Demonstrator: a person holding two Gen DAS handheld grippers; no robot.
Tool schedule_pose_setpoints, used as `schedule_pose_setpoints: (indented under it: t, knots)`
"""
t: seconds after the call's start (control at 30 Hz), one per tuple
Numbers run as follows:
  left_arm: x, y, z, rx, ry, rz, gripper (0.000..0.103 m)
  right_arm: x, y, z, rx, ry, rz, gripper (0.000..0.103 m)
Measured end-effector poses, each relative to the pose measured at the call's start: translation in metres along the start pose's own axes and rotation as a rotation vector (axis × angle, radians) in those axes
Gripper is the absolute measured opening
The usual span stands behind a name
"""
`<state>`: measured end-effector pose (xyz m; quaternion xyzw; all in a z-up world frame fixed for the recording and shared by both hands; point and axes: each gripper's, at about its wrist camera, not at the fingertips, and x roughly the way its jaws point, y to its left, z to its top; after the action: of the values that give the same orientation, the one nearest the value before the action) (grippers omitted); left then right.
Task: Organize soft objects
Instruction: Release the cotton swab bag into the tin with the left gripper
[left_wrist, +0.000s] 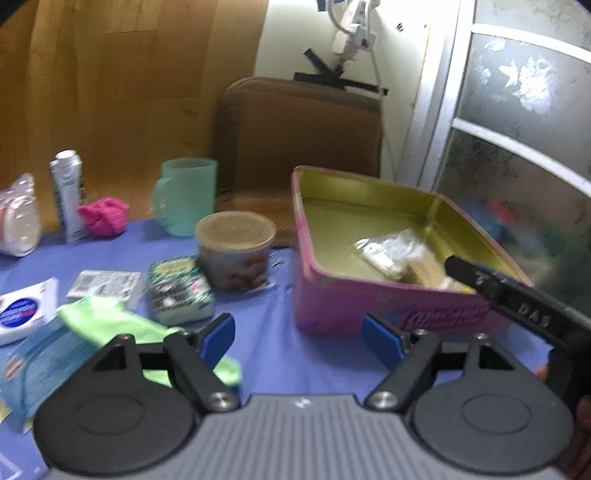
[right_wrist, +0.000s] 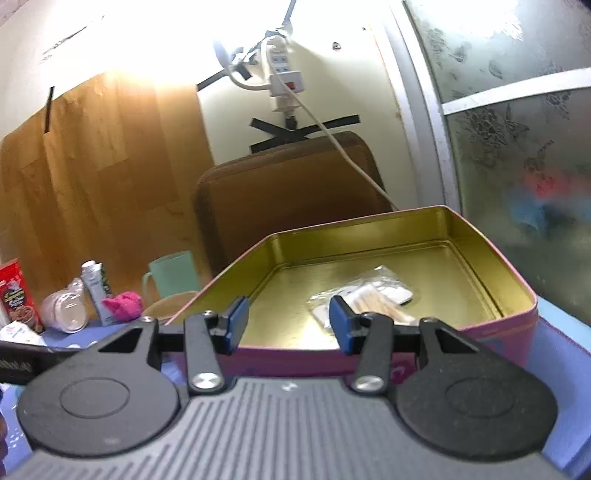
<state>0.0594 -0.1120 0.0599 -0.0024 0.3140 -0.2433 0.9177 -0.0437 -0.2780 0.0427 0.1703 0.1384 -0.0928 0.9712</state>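
A pink tin (left_wrist: 369, 310) with a gold inside stands open on the blue tablecloth. In it lies a clear packet of pale sticks (left_wrist: 391, 251) (right_wrist: 369, 295). My left gripper (left_wrist: 297, 328) hovers open just in front of the tin's near wall, nothing between its blue pads. Left of it lie a light green cloth (left_wrist: 110, 321), a green sponge pack (left_wrist: 179, 288) and a blue tissue pack (left_wrist: 37, 362). A pink knitted piece (left_wrist: 103, 216) (right_wrist: 123, 304) sits farther back. My right gripper (right_wrist: 289, 314) is open and empty above the tin's (right_wrist: 517, 325) near rim.
A teal mug (left_wrist: 186, 195), a round tub with a brown lid (left_wrist: 236, 251), a white carton (left_wrist: 68, 195), a bag of plastic cups (left_wrist: 18, 221), a white pack (left_wrist: 22, 314) and a sachet (left_wrist: 105, 284) crowd the left. A brown chair back (left_wrist: 299, 129) stands behind the table.
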Motion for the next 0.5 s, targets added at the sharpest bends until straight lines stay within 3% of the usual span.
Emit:
schedule_pose_setpoints:
  t: [0.17,0.5]
  knots:
    - [-0.004,0.007,-0.012,-0.008,0.040,0.078,0.078,-0.009,0.013,-0.009,-0.001,0.008,0.003,0.059]
    - [-0.013,0.023,-0.029,-0.011,0.063,0.163,0.081,-0.004,0.025,-0.025,0.024,0.110,0.033,0.060]
